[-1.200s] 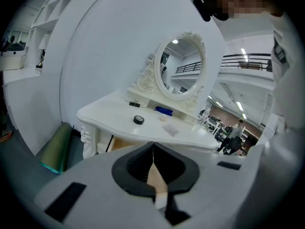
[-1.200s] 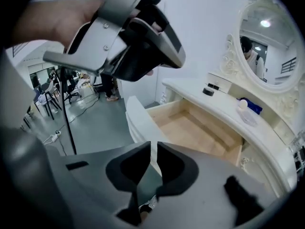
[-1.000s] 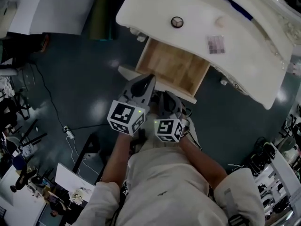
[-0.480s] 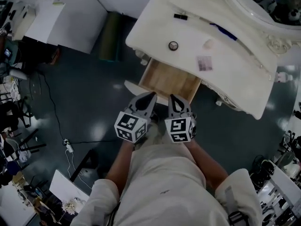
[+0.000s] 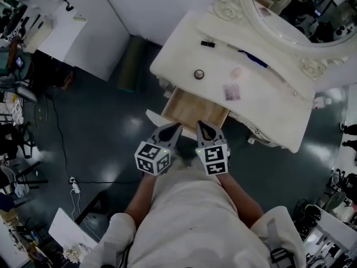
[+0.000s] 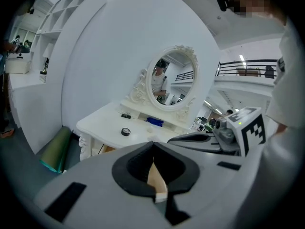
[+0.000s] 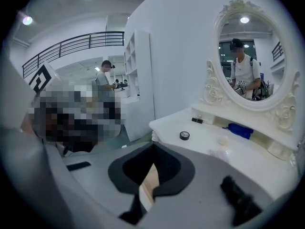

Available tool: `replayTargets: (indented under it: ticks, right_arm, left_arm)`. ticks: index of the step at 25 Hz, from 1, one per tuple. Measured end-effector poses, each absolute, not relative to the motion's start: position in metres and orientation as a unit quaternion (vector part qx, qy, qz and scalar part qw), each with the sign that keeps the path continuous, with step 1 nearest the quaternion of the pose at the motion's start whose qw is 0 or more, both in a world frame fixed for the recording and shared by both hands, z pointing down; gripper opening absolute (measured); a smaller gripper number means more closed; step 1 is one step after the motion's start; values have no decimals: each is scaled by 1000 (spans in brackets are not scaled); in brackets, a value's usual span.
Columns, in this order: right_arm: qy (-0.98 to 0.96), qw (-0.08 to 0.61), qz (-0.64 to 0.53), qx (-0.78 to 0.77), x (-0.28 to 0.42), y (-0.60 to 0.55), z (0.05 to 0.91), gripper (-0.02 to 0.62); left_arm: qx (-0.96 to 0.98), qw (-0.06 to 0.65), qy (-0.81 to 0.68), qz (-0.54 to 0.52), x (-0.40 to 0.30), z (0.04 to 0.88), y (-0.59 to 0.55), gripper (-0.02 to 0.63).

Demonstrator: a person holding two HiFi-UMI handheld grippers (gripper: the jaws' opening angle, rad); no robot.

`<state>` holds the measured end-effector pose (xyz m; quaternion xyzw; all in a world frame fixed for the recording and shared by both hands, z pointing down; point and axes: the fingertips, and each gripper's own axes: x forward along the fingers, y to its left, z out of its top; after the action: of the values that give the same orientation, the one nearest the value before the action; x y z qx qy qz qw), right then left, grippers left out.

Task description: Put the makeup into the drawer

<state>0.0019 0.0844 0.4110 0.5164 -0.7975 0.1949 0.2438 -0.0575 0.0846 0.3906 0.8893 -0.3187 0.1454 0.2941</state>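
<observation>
The makeup is all up on the white carved counter. A flat round black compact lies just behind the open wooden drawer, and a small pinkish palette sits behind the drawer's right corner. A pale pink round piece is a little further back. The drawer shows bare wood, nothing in it that I can see.

On the near side of the drawer the left tongs and right tongs hang side by side. Both are pinched together and carry nothing.

Here's the danger as I read it. If the tongs reach the compact without spreading first, they will likely shove it along the smooth top, maybe off the edge beside the drawer. The compact and palette are low and flat, so a shallow pinch could slip. Reaching across could also bump the drawer front, and two tongs this close could knock each other.
</observation>
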Motion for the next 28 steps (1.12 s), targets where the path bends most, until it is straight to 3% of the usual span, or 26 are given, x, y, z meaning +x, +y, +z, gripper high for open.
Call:
replayTargets:
  ticks: [28]
  right_arm:
    - [-787, 256, 214, 518, 59, 73, 420, 12]
  left_arm:
    - [889, 290, -311, 170, -15, 397, 81, 11]
